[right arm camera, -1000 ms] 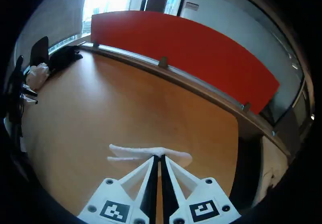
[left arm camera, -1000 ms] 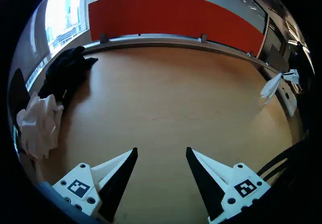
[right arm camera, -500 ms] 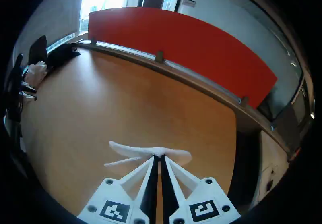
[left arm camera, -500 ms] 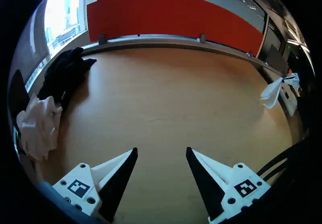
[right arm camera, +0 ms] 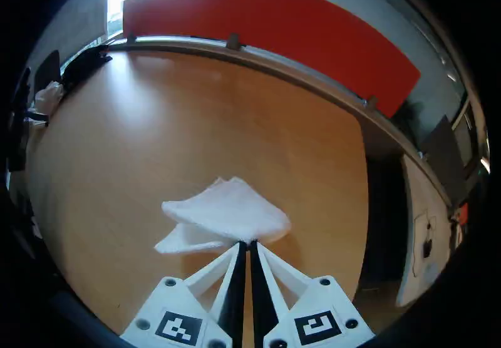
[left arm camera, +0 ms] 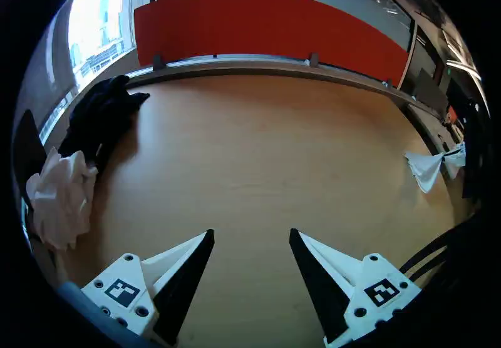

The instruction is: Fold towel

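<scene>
1. Grip: right gripper point(right arm camera: 248, 243) has its jaws pinched together on one edge of the towel point(right arm camera: 227, 214), white cloth fanning out just past the tips; held by the edge, likely so the rest can drape and be spread
2. Place: towel at the near right part of the table point(right arm camera: 188, 116); lower flap seems to touch the wood, upper layer lifted, how much rests I cannot tell
3. Free tool: left gripper point(left arm camera: 250, 234), jaws wide, nothing between them, over bare wood at the near edge, well apart from the towel; probably ready to take a second corner
4. Look: plain white, soft, bunched into a rough two-layer triangle, no neat fold yet
5. Left side: black cloth point(left arm camera: 103, 107) far, crumpled white cloth point(left arm camera: 59, 198) nearer, both set aside at the table edge; red screen point(left arm camera: 269, 25) along the far edge
</scene>
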Demonstrator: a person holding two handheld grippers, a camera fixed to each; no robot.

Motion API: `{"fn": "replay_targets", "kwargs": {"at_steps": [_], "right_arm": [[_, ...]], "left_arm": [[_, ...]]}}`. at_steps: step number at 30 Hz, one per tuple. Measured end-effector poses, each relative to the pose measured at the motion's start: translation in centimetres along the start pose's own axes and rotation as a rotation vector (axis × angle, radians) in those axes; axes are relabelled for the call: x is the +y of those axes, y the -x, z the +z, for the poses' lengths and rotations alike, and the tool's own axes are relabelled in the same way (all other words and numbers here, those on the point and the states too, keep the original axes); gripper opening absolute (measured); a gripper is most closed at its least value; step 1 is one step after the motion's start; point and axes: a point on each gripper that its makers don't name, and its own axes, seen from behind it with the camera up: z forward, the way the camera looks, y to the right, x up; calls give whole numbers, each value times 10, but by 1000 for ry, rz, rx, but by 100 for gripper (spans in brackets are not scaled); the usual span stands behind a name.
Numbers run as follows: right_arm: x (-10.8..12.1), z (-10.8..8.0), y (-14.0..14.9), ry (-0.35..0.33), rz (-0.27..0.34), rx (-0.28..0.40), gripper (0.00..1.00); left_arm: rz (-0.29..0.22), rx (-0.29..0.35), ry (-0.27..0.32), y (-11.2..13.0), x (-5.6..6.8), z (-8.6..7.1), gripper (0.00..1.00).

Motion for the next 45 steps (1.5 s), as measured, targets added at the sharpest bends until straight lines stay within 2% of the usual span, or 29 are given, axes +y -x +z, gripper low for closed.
{"fn": "replay_targets", "kwargs": {"at_steps": [9,27,36,42,45], "right_arm": [[4,12,42,22,54,-75,5],[17,26,86,90,102,-195,6],[19,34,96,116,128,-217,7],[22,38,103,131,147,-232,12],[21,38,104,130,151,-230,20]], "left_arm": [[7,-1,1,3,2,-2,89],[3,0,-8,8,-4,-8,89],[7,-1,-12,8,-5,-8,89],[8,-4,-13,9,-5,-8,89],[8,-4,-12,9,-5,-8,89]]}}
